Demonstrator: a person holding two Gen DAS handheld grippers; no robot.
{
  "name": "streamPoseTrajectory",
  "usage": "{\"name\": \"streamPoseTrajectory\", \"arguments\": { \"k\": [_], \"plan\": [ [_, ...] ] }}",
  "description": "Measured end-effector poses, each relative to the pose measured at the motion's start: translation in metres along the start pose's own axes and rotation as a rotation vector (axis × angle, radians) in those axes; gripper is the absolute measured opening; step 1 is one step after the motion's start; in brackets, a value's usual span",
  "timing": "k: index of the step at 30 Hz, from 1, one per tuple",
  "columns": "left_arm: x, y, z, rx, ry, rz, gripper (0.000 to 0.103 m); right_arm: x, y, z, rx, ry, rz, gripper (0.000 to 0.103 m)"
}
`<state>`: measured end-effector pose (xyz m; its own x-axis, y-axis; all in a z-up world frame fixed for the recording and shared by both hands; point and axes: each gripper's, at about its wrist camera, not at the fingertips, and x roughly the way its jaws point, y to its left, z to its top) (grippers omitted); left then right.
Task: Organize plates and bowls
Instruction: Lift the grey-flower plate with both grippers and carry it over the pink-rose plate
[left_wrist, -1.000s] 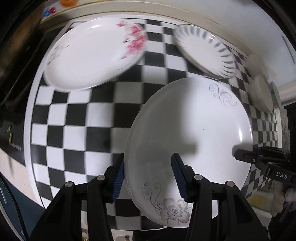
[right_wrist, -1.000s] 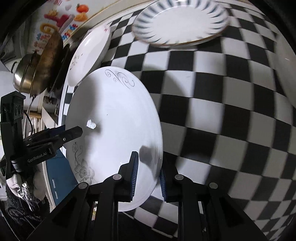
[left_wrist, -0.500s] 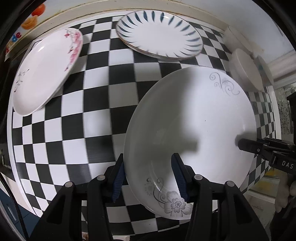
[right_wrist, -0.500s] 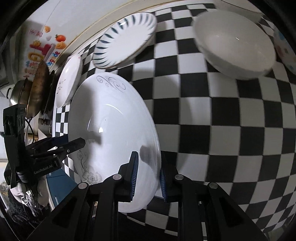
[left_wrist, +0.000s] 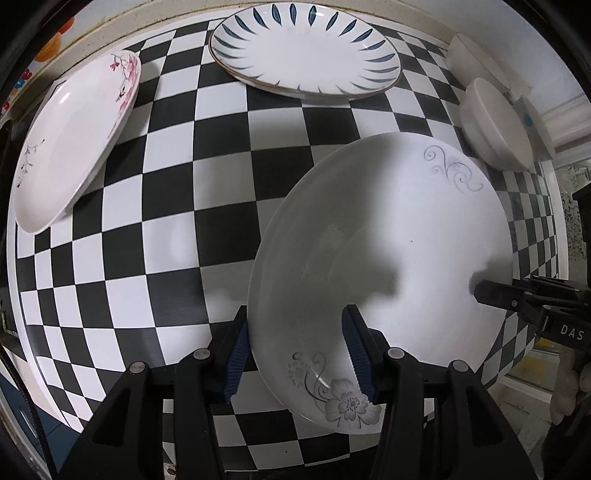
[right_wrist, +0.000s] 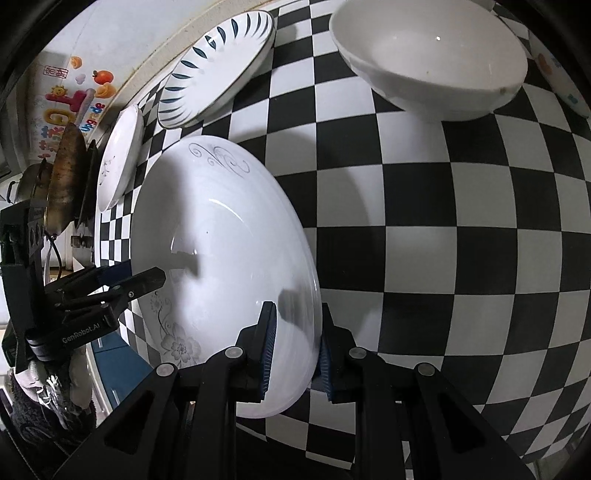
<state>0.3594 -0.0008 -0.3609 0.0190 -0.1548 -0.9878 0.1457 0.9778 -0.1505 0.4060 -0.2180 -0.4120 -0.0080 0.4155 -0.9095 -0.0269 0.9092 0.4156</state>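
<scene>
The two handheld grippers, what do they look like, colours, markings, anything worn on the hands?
Both are matte black with angular fingers, silver pivot screws and ribbed blue pads. The left gripper carries white "GenRobot.AI" lettering, readable in the right wrist view. The right gripper shows white letters "DAS" in the left wrist view. The hand behind the left gripper wears a light glove and a dark fuzzy sleeve.

A white plate (left_wrist: 388, 258) with grey floral scrollwork, a blue-dashed plate (left_wrist: 306, 55) and a pink-blossom plate (left_wrist: 74, 144) (all white-bodied) above a black-and-white checkered cloth (left_wrist: 166, 221).
</scene>
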Motion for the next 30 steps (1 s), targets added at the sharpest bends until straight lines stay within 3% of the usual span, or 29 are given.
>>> {"name": "streamPoseTrajectory", "arguments": {
  "k": [11, 15, 19, 23, 25, 30],
  "plan": [
    [0.002, 0.012, 0.002, -0.038, 0.013, -0.039, 0.047, 0.011, -0.007, 0.013, 0.035, 0.066, 0.0, 0.024],
    [-0.02, 0.025, 0.005, -0.07, -0.046, -0.043, 0.047, 0.007, -0.006, 0.02, 0.039, 0.092, -0.007, 0.026],
    [-0.047, 0.047, 0.007, -0.139, -0.113, -0.017, 0.047, -0.024, 0.008, 0.032, -0.002, 0.04, -0.071, 0.026],
    [-0.065, 0.078, 0.01, -0.252, -0.151, -0.026, 0.047, -0.059, 0.049, 0.062, -0.103, -0.062, -0.07, 0.03],
    [-0.068, 0.095, 0.01, -0.324, -0.164, -0.033, 0.047, -0.067, 0.084, 0.085, -0.187, -0.108, -0.045, 0.038],
    [-0.065, 0.15, 0.007, -0.561, -0.179, -0.06, 0.047, -0.042, 0.17, 0.149, -0.366, -0.137, 0.039, 0.044]
  ]
}}
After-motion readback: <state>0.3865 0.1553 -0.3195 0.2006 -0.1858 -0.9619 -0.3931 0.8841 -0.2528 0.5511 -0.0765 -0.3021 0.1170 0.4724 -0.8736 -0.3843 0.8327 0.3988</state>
